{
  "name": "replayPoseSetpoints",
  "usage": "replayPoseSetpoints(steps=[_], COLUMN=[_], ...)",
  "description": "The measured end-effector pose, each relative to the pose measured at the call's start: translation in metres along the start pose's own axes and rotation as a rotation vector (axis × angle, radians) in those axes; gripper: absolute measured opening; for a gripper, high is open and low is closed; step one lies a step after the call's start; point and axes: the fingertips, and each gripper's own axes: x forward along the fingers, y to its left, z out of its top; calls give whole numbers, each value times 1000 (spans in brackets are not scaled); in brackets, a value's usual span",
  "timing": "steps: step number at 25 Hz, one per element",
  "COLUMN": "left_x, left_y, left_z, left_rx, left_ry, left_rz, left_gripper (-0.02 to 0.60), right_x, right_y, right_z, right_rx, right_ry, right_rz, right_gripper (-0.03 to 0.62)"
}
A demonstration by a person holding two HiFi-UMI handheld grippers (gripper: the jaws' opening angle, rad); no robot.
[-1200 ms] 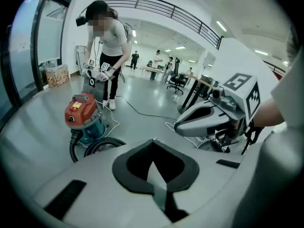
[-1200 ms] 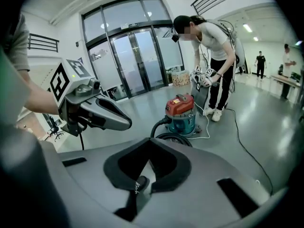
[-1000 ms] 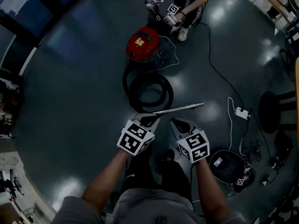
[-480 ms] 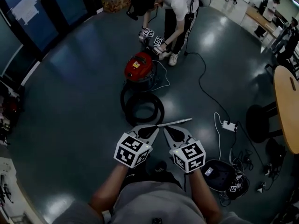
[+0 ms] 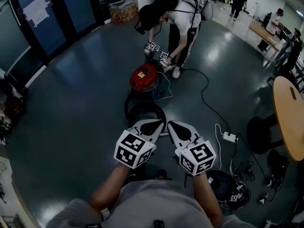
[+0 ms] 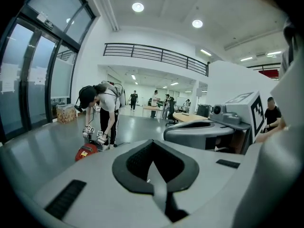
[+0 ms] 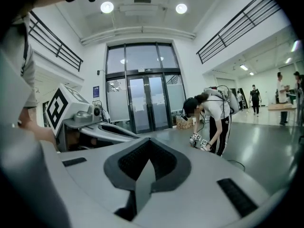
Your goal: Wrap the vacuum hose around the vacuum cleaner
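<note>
vacuum cleaner [image 5: 144, 76]: red | hose [image 5: 129, 109]: black | floor [image 5: 76, 103]: dark grey

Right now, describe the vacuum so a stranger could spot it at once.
On the dark floor, find the person bending over in a white top. The vacuum stands at their feet, beside a coiled black hose. It is the only red drum there.

Tan round table [image 5: 288, 114], white power strip [image 5: 230, 137]

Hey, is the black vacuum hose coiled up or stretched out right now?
Coiled: the hose lies in a loop on the floor, just in front of the red vacuum cleaner.
</note>
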Motion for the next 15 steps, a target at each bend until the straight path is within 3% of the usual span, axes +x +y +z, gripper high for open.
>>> replayPoseSetpoints(steps=[15], left_x=[-14], left_y=[-15], left_z=[46], left_rx=[69], left_ry=[-96], left_rz=[20], left_gripper=[6], right_x=[-18], right_y=[3], right_z=[50], right_rx=[-28], right_ry=[-120], right_rz=[4], right_gripper=[5])
